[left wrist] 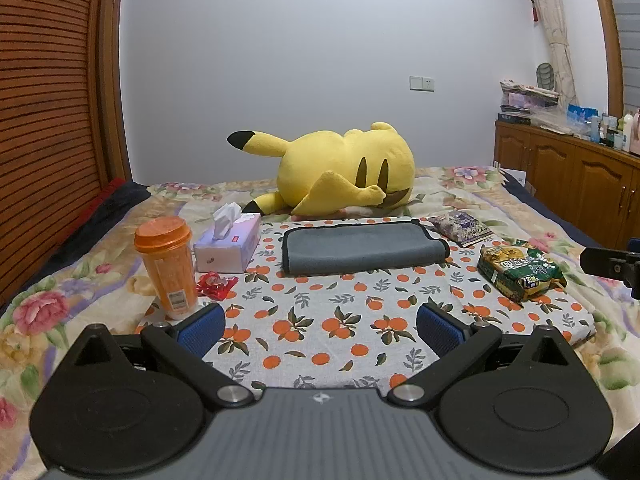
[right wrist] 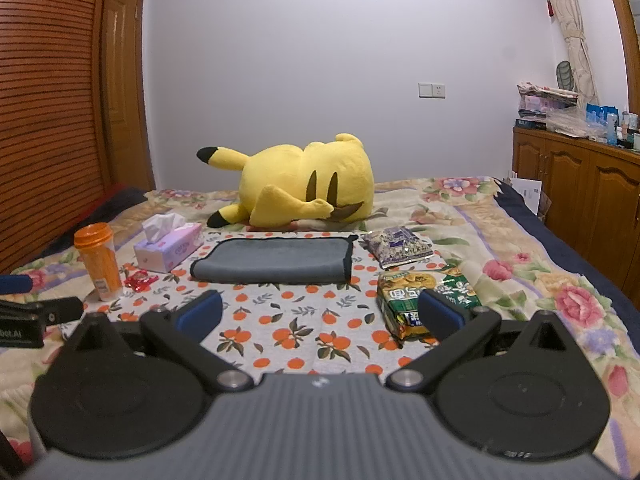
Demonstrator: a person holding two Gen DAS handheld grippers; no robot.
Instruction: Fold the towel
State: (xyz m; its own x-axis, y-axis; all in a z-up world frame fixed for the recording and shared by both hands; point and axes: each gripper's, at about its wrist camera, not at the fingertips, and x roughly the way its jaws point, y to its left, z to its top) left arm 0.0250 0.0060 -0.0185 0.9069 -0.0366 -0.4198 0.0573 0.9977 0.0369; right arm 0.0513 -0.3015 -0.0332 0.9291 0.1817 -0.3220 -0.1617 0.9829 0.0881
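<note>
A grey towel with a dark border lies folded over on the orange-print cloth on the bed, in front of a yellow plush toy. It also shows in the right wrist view. My left gripper is open and empty, held above the cloth well short of the towel. My right gripper is open and empty too, short of the towel and to its right; its right finger stands in front of a green snack bag.
An orange cup, a tissue box and a red wrapper stand left of the towel. A purple packet and the green snack bag lie to its right. The yellow plush lies behind. A wooden cabinet stands at right.
</note>
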